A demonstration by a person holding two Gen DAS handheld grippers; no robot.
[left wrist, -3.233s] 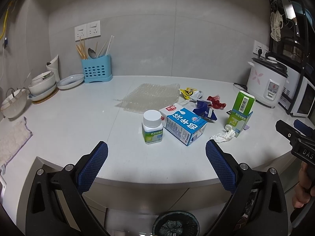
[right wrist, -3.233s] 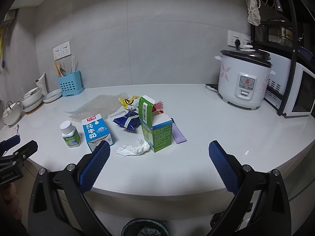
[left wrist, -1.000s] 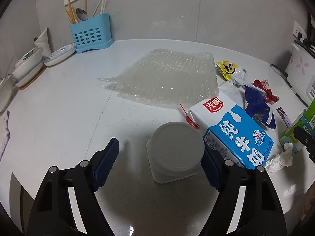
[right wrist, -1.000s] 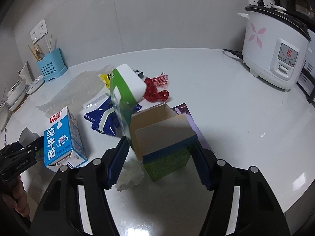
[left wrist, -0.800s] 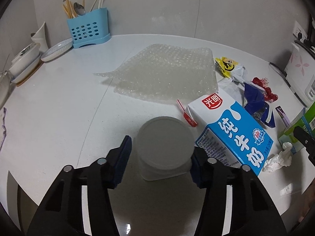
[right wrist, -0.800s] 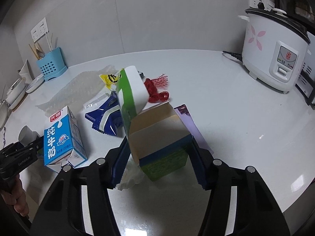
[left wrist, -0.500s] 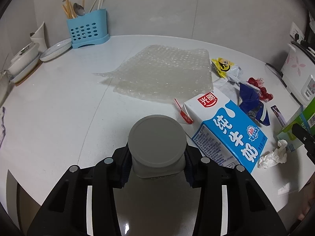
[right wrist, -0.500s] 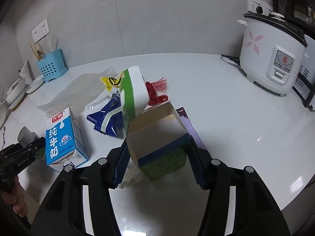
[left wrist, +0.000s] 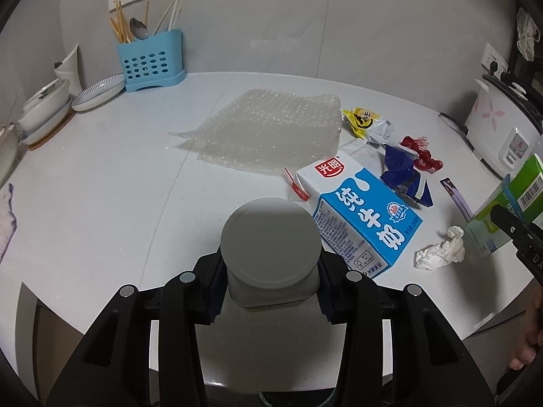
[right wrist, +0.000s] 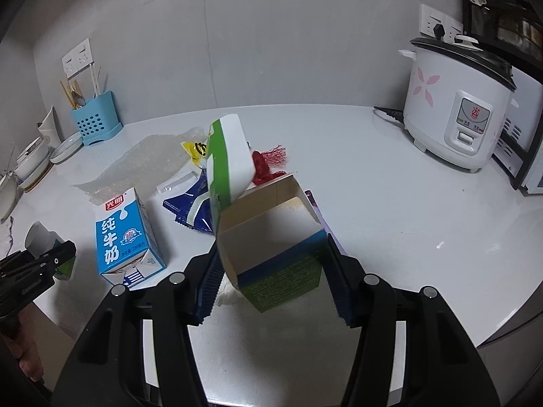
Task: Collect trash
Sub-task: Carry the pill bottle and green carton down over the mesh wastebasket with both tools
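Observation:
My left gripper [left wrist: 269, 283] is shut on a small white-capped bottle [left wrist: 270, 246], held just above the white counter [left wrist: 101, 203]. My right gripper [right wrist: 273, 283] is shut on an open green carton [right wrist: 271, 237] with its flap raised, lifted off the counter. A blue milk carton [left wrist: 363, 220] lies on its side right of the bottle. A crumpled white tissue [left wrist: 441, 252], a blue wrapper [left wrist: 404, 176], a yellow wrapper [left wrist: 361, 118], red netting [left wrist: 420, 156] and a sheet of bubble wrap [left wrist: 271, 132] lie on the counter.
A blue utensil holder [left wrist: 149, 61] and stacked bowls [left wrist: 44, 108] stand at the back left. A white rice cooker [right wrist: 458, 115] stands at the back right, with a microwave [right wrist: 526, 156] beside it. A purple strip [left wrist: 456, 196] lies by the green carton.
My left gripper closed on the bottle and lifted it. The right gripper tightened on the green carton and raised it off the counter, tilting it slightly.

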